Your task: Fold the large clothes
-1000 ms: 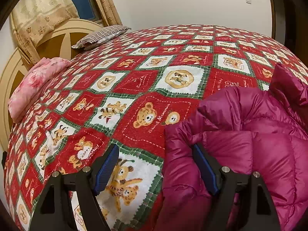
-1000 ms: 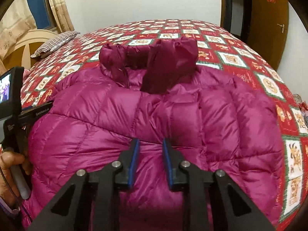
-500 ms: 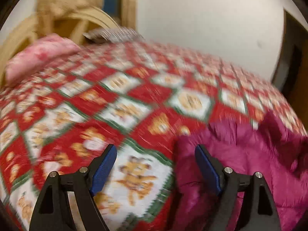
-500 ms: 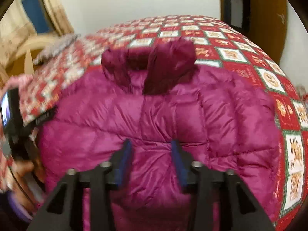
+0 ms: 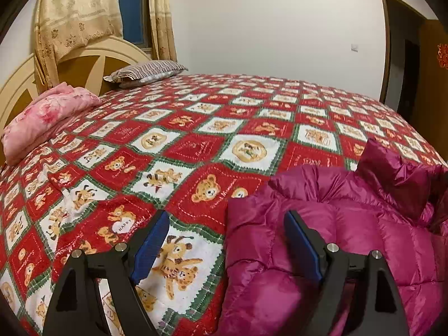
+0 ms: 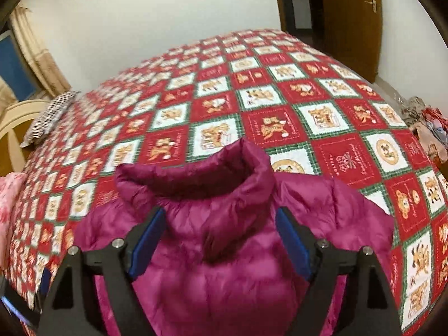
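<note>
A magenta puffer jacket [image 6: 224, 252] lies folded on the bed, its stand-up collar [image 6: 196, 173] toward the far side. My right gripper [image 6: 221, 240] hovers over the jacket's back just below the collar; its jaws are opening, and the fabric lies beneath them with the pads off it. In the left wrist view the jacket [image 5: 350, 238] fills the lower right. My left gripper [image 5: 226, 240] stands open over the jacket's left edge, one blue pad above the bedspread, the other above the jacket, gripping nothing.
A red, white and green bear-print bedspread [image 5: 196, 145] covers the bed. A pink folded quilt [image 5: 44, 117] and a striped pillow [image 5: 145, 72] lie by the headboard. A wooden door [image 6: 350, 22] stands beyond the bed, and clutter [image 6: 425, 128] sits off its right edge.
My right gripper went from nearly shut on a jacket fold to wide apart, rose and moved up toward the collar. My left gripper stayed open and its view lifted and turned slightly.
</note>
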### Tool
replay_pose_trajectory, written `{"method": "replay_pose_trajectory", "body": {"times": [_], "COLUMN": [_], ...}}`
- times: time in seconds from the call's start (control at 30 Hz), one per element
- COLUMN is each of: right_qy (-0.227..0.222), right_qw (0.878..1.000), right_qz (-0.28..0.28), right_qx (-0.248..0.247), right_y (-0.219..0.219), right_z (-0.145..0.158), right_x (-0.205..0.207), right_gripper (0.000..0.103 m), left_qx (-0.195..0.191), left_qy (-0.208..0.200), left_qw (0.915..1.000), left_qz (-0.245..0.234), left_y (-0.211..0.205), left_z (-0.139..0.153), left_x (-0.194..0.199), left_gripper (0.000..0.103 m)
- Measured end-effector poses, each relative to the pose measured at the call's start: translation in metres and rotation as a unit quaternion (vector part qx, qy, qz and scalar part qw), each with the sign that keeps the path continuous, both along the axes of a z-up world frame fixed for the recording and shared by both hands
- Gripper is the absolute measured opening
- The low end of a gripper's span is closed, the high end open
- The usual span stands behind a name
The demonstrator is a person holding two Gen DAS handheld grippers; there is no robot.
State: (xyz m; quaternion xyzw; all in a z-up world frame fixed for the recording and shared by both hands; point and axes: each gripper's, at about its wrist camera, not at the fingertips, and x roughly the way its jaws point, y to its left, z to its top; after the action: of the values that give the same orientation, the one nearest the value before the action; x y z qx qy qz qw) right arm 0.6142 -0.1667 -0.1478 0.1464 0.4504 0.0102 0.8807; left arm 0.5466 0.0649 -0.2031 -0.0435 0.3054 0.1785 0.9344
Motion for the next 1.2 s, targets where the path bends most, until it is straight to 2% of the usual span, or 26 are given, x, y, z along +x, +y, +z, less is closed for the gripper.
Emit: {"method": "replay_pose_trajectory", "body": {"times": [0.03,0.07,0.1,0.13,0.17,0.23,0.33,0.4,0.47,0.53,0.63,0.8,0.9,0.93,1.0,1.03,1.1,1.17,1.2], "right_qy": [0.016,0.03,0.043,0.046,0.048,0.049,0.055,0.045,0.028,0.005,-0.03,-0.046,-0.053,-0.055,-0.06,-0.063,-0.067,-0.07,-0.071], "right_qw": [1.0,0.999,0.999,0.999,0.998,0.998,0.998,0.998,0.998,0.999,0.997,0.997,0.997,0.997,0.997,0.997,0.996,0.996,0.996], "right_qz": [-0.002,-0.002,-0.003,-0.006,-0.012,-0.02,-0.037,-0.049,-0.051,-0.049,-0.038,-0.043,-0.044,-0.044,-0.045,-0.046,-0.047,-0.049,-0.049], "right_qx": [-0.006,-0.012,-0.015,-0.017,-0.023,-0.026,0.0,0.012,0.001,-0.021,-0.067,-0.051,-0.043,-0.04,-0.031,-0.025,-0.015,-0.009,-0.008], "right_y": [-0.001,-0.003,-0.006,-0.009,-0.013,-0.022,-0.034,-0.038,-0.037,-0.031,-0.021,-0.025,-0.026,-0.026,-0.028,-0.029,-0.032,-0.033,-0.033], "right_z": [-0.005,-0.009,-0.013,-0.016,-0.019,-0.025,-0.043,-0.051,-0.053,-0.055,-0.057,-0.059,-0.059,-0.06,-0.061,-0.061,-0.061,-0.062,-0.062], "right_x": [0.003,0.005,0.004,0.002,-0.002,-0.012,-0.025,-0.033,-0.038,-0.042,-0.046,-0.047,-0.048,-0.049,-0.051,-0.052,-0.054,-0.054,-0.054], "right_gripper": [0.076,0.059,0.05,0.035,0.028,0.028,0.027,0.025,0.025,0.025,0.025,0.025,0.025,0.025,0.025,0.025,0.025,0.025,0.025], "left_qx": [0.003,0.005,0.005,0.005,0.004,0.005,0.001,-0.008,-0.019,-0.031,-0.017,-0.024,-0.025,0.0,0.047,0.055,0.034,0.007,-0.001], "left_qy": [0.005,0.008,0.008,0.007,0.007,0.008,0.007,0.003,-0.002,-0.002,-0.008,-0.017,0.025,0.049,0.097,0.126,0.158,0.144,0.144], "left_qw": [1.0,1.0,1.0,1.0,1.0,1.0,1.0,0.9999,0.9995,0.9976,0.9931,0.9772,0.9732,0.9725,0.976,0.977,0.9789,0.9843,0.985], "left_qz": [-0.001,-0.001,-0.002,-0.002,-0.002,-0.002,-0.006,-0.011,-0.024,-0.062,-0.116,-0.21,-0.227,-0.228,-0.189,-0.163,-0.125,-0.101,-0.096], "left_y": [-0.001,-0.002,-0.002,-0.002,-0.002,-0.002,-0.002,-0.001,0.0,-0.005,-0.029,-0.089,-0.136,-0.158,-0.179,-0.181,-0.167,-0.145,-0.136], "left_z": [-0.001,-0.002,-0.002,-0.002,-0.002,-0.002,-0.002,-0.001,0.002,0.008,0.029,0.07,0.072,0.067,0.049,0.039,0.025,0.021,0.018], "left_x": [0.002,0.002,0.002,0.002,0.001,0.002,0.001,0.0,-0.002,-0.001,-0.001,0.02,0.053,0.071,0.098,0.111,0.124,0.12,0.118], "left_gripper": [0.084,0.084,0.084,0.084,0.084,0.084,0.084,0.084,0.084,0.084,0.084,0.084,0.084,0.084,0.084,0.084,0.083,0.053,0.025]}}
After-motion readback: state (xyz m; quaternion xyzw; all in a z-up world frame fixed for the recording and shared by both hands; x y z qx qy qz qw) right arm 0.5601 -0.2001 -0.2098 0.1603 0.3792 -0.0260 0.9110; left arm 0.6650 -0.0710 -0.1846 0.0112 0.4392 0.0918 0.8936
